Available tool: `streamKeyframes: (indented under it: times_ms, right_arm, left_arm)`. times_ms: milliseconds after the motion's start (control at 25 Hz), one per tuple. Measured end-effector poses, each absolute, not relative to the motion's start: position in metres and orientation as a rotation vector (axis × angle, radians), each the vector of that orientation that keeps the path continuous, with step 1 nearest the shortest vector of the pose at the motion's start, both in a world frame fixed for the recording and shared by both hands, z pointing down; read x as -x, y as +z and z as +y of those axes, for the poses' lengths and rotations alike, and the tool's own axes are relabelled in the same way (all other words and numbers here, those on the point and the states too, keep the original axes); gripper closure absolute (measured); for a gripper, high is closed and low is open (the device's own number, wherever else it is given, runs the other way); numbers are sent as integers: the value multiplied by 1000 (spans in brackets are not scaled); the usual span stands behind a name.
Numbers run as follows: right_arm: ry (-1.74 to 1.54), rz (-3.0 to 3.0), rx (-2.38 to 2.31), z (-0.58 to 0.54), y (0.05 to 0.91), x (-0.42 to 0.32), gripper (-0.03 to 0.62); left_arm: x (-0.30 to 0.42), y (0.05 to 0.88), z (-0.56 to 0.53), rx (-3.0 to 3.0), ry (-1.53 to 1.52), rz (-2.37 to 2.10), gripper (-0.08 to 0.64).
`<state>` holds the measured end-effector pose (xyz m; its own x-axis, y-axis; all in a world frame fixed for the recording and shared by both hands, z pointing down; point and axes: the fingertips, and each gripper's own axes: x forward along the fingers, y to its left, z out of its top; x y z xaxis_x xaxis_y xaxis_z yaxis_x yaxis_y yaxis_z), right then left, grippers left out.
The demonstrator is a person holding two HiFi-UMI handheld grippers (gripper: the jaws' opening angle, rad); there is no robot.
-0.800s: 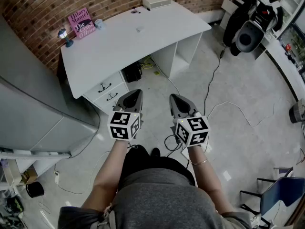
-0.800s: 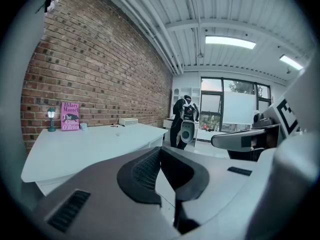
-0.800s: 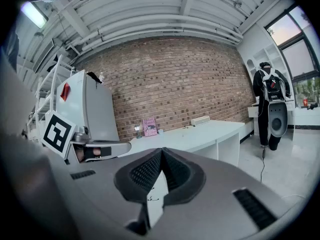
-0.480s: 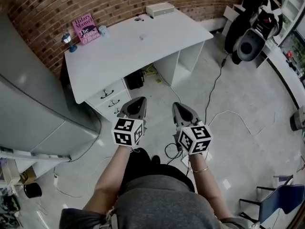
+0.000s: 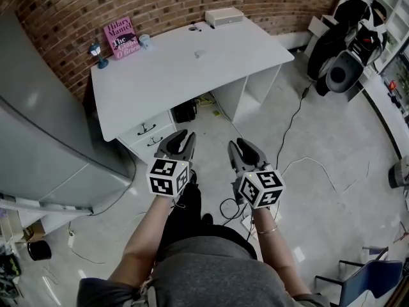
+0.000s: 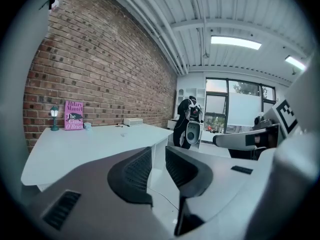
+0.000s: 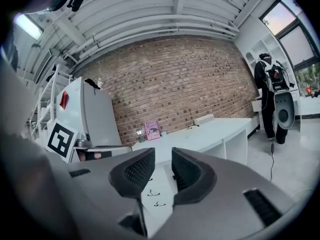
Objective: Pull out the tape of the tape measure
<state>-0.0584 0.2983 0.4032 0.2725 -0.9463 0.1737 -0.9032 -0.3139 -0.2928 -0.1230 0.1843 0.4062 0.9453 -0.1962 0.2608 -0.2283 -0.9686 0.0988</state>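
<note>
Both the left tool (image 5: 184,135) and the right tool (image 5: 234,144) hang released and empty short of the surface (image 5: 160,69), at whose middle lies a speck (image 5: 199,54), perhaps the tape measure: probably a hard case to clamp, with springy tape pulled by its hook.

The brick wall (image 5: 64,5) is looking rough, the white desk (image 5: 192,75) is looking smooth and matt, and the floor (image 5: 319,126) is shining glossily.

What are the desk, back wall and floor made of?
Desk: looks like white laminate or painted board, smooth matte top, flat panel sides. Back wall: exposed red-brown brick, mortar joints visible. Floor: probably polished concrete or pale tiles; faint sheen, can't tell which.
</note>
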Motion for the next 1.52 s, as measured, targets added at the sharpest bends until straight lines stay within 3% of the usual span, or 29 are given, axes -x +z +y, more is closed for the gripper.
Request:
streamKeyframes:
  times_ms: [960,1520]
  right_arm:
    - [-560,1728,2508,107,429,-84,437]
    - [-583,1776,2571,44,439,-134,430]
  left_arm:
    - [-12,436,-33,-2915,429,-341,410]
    - [-56,453,-85,-2898,477,-299,374]
